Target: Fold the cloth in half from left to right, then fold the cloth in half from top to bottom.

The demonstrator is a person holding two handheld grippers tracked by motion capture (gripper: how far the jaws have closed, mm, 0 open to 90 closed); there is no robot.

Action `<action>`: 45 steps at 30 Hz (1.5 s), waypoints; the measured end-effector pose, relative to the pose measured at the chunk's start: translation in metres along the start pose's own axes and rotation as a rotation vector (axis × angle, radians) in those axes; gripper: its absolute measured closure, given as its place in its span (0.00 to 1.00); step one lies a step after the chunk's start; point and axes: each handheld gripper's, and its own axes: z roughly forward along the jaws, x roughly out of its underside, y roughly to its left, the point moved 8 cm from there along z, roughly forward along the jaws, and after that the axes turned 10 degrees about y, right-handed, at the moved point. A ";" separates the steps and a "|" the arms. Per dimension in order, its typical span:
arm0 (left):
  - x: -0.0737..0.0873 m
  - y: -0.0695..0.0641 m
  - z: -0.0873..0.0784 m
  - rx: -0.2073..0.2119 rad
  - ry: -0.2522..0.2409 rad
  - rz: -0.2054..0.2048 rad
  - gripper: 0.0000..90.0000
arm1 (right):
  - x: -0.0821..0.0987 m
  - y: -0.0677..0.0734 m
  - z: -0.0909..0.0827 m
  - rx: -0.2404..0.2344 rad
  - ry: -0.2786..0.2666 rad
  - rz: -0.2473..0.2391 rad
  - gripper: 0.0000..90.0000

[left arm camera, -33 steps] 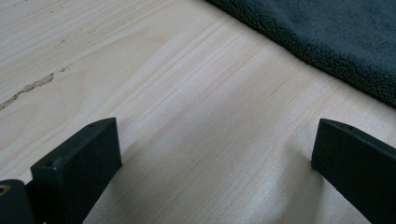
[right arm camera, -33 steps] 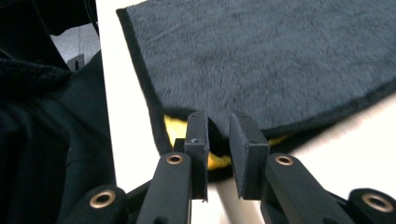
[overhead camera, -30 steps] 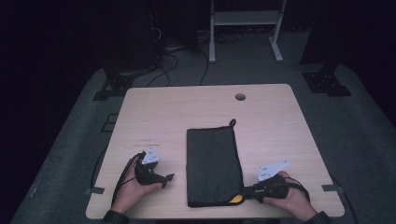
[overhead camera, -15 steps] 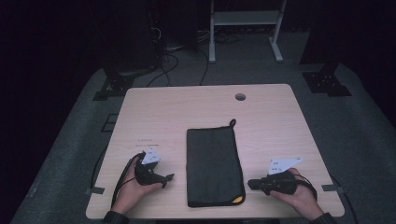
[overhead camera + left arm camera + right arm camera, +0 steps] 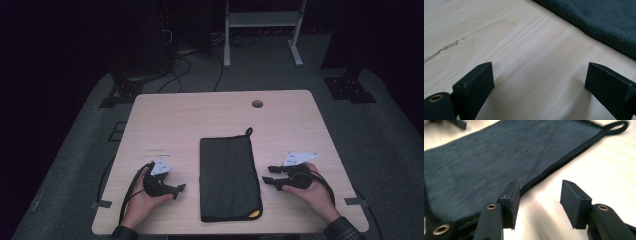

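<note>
A dark folded cloth (image 5: 230,177) lies flat at the middle of the wooden table (image 5: 200,115), with a loop (image 5: 248,131) at its far end and an orange tag (image 5: 255,214) at its near right corner. My left gripper (image 5: 179,190) rests on the table left of the cloth. Its jaws have just been closing a little but still stand wide, with only bare wood (image 5: 539,85) between them. My right gripper (image 5: 268,176) points at the cloth's right edge (image 5: 554,170). Its jaws have just been opening, and nothing is between them (image 5: 540,200).
A round cable hole (image 5: 257,103) sits near the table's far edge. Behind the table stand a white metal frame (image 5: 260,30), black stand feet (image 5: 350,87) and loose cables (image 5: 185,65) on the floor.
My right gripper has moved away from the cloth's near right corner, up along its right edge, and its jaws have opened. The left hand has stayed in place.
</note>
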 end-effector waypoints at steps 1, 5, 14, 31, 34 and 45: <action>-0.001 0.001 0.000 0.000 0.001 -0.003 0.13 | -0.004 -0.003 0.001 0.003 -0.006 0.004 0.50; -0.006 0.006 0.001 0.015 -0.002 -0.035 0.16 | -0.020 -0.015 0.006 0.014 -0.024 0.004 0.46; -0.033 0.017 -0.001 0.045 -0.050 -0.040 0.34 | -0.047 -0.035 0.019 0.060 -0.005 -0.027 0.45; -0.104 0.042 0.028 0.071 -0.101 -0.038 0.49 | -0.095 -0.074 0.062 0.079 -0.017 0.006 0.49; -0.115 0.047 0.038 0.069 -0.099 -0.043 0.50 | -0.098 -0.082 0.072 0.074 -0.012 0.027 0.49; -0.129 0.050 0.073 0.057 -0.039 -0.037 0.50 | -0.092 -0.098 0.101 0.084 0.053 0.030 0.46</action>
